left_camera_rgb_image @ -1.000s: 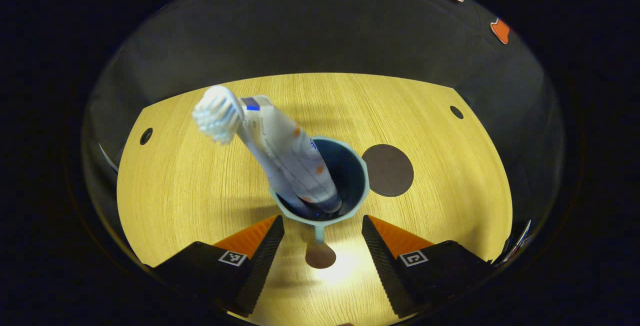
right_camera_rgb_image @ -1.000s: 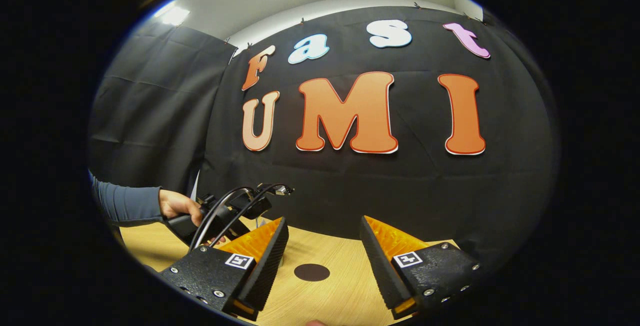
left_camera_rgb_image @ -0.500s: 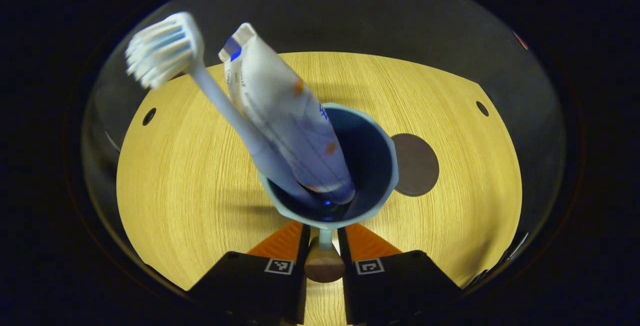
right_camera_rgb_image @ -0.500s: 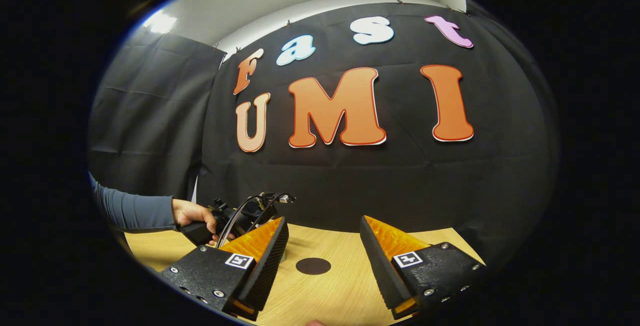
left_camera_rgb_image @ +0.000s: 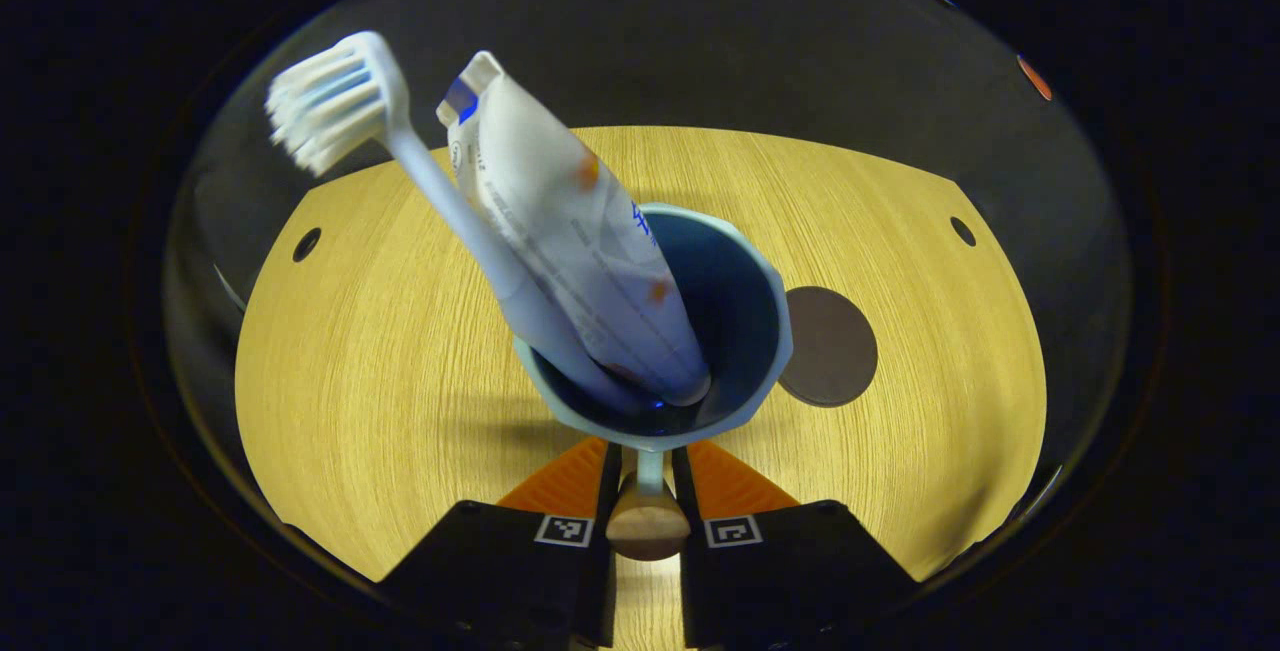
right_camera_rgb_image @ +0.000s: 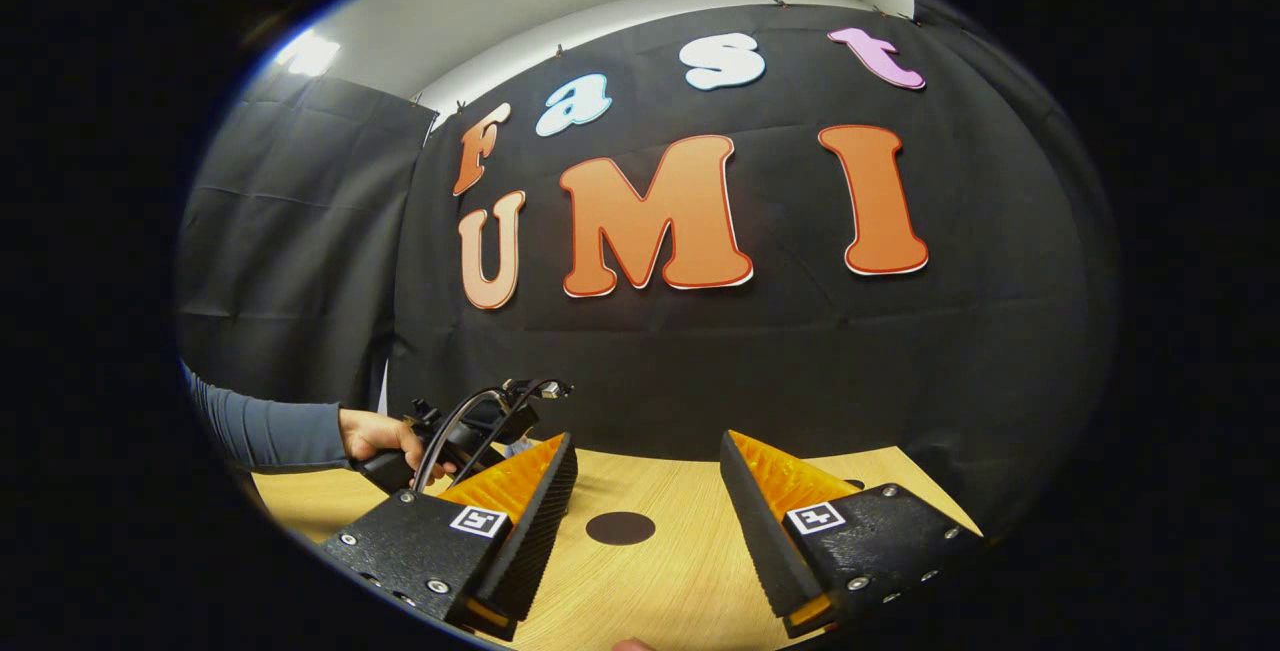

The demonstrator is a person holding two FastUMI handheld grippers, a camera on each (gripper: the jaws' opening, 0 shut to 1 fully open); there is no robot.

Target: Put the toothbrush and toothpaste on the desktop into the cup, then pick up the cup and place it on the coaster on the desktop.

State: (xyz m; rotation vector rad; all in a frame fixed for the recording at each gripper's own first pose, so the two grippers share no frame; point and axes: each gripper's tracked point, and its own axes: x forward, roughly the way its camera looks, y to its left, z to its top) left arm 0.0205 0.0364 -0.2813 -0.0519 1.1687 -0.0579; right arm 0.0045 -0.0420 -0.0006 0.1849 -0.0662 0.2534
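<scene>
**Left tool clamped on cup handle; right tool idle and open**

Left tool: closed down to a narrow gap, both fingers pressed against the handle of the cup. Handle stem and its round wooden end seated between the finger pads.

Cup: pale blue, dark blue inside, positioned near the middle of the worktop. Whether its base touches the worktop or is raised cannot be told.

Toothbrush: inside the cup, tilted, bristle head up and leaning toward the worktop's far left corner.

Toothpaste: inside the cup, cap end down, resting against the toothbrush, same lean.

Coaster: dark, round, flat on the worktop just beside the cup, on the side toward the right edge, nothing on it.

Right tool: held above the near edge of the worktop, fingers spread wide apart, nothing gripped. Seen beyond it: coaster, and a hand in a grey-blue sleeve holding the left tool.
</scene>
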